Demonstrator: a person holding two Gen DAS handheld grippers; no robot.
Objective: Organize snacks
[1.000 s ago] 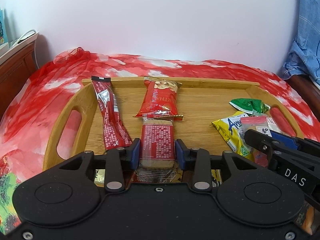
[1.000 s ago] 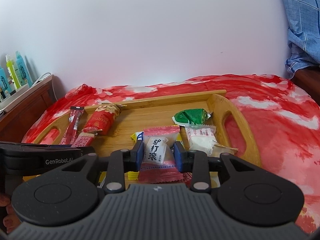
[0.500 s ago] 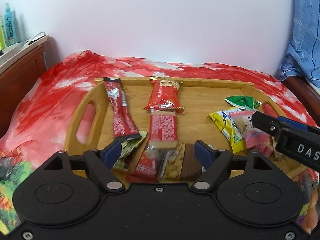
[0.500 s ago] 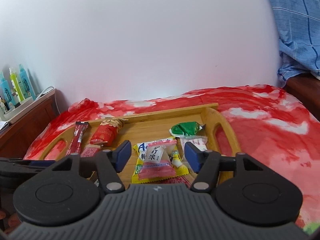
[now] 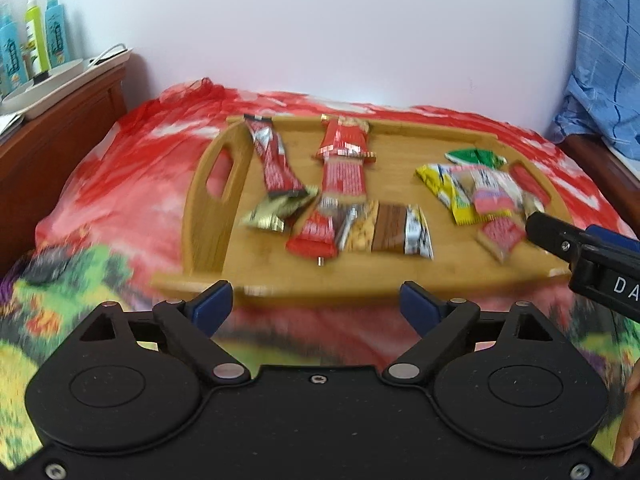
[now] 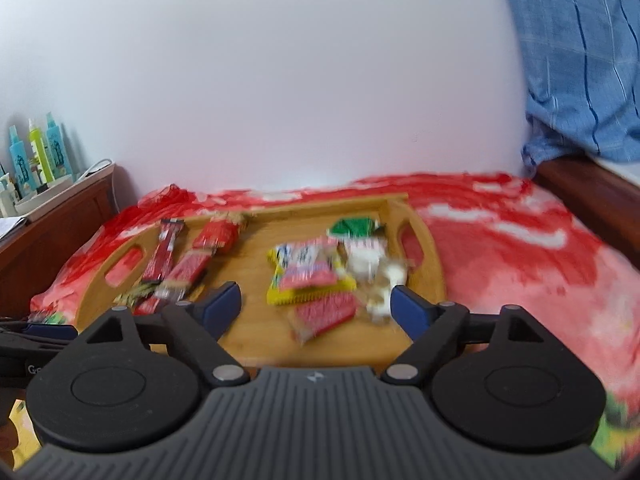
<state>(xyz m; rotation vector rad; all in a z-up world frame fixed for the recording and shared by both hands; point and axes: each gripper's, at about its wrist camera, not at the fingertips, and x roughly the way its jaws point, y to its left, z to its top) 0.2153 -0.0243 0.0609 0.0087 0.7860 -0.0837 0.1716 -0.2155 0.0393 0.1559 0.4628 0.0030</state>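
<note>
Bamboo forms the handled tray [image 5: 208,216] that is set on a red patterned bedspread [image 5: 120,184], and the snacks are laid in it in two groups. Red stick packets [image 5: 276,160] and a brown bar [image 5: 390,234] are gathered toward the tray's left side, while a yellow packet [image 6: 310,280] and a green packet [image 6: 354,227] are heaped near its right handle. The left gripper [image 5: 316,306] and the right gripper [image 6: 316,302] are both seen with jaws spreading apart, nothing between them.
</note>
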